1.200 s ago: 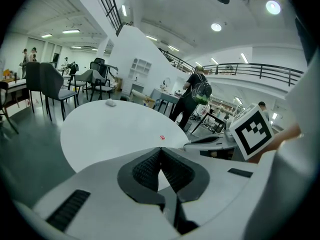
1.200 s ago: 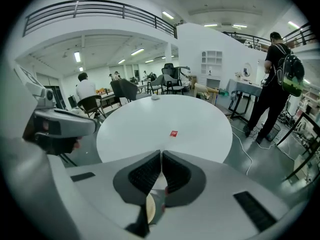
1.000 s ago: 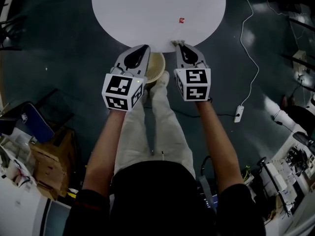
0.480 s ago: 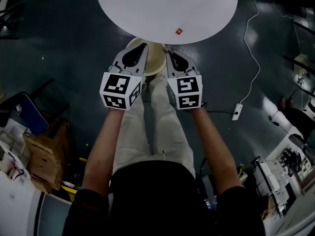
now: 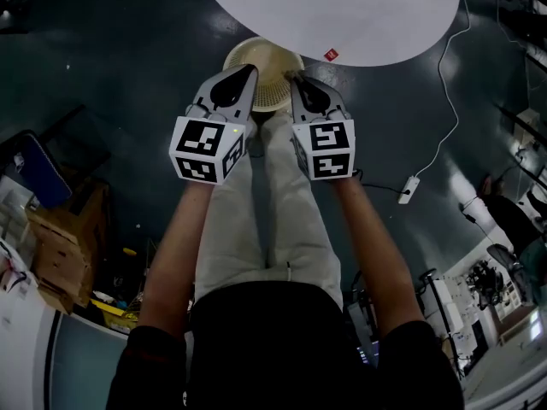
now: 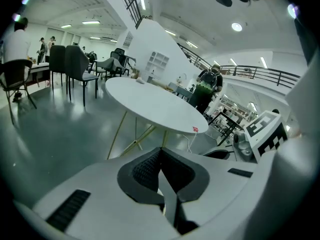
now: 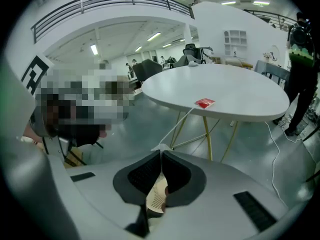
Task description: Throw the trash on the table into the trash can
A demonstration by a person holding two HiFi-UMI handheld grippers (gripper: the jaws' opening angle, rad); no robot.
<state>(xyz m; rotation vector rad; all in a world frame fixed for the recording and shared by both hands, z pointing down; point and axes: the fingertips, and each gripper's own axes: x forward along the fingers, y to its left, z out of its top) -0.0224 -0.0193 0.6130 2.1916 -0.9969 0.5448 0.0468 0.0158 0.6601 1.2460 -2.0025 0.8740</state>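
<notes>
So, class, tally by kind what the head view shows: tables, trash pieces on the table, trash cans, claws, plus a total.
White table: 1
Red trash piece: 1
Beige trash can: 1
Claws: 2, left claw, right claw
Total: 5

Marker-cubed grey left tongs (image 5: 250, 69), right tongs (image 5: 291, 79); black top (image 5: 265, 340).

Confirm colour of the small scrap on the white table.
The scrap is red; the right gripper view shows it best.
</notes>
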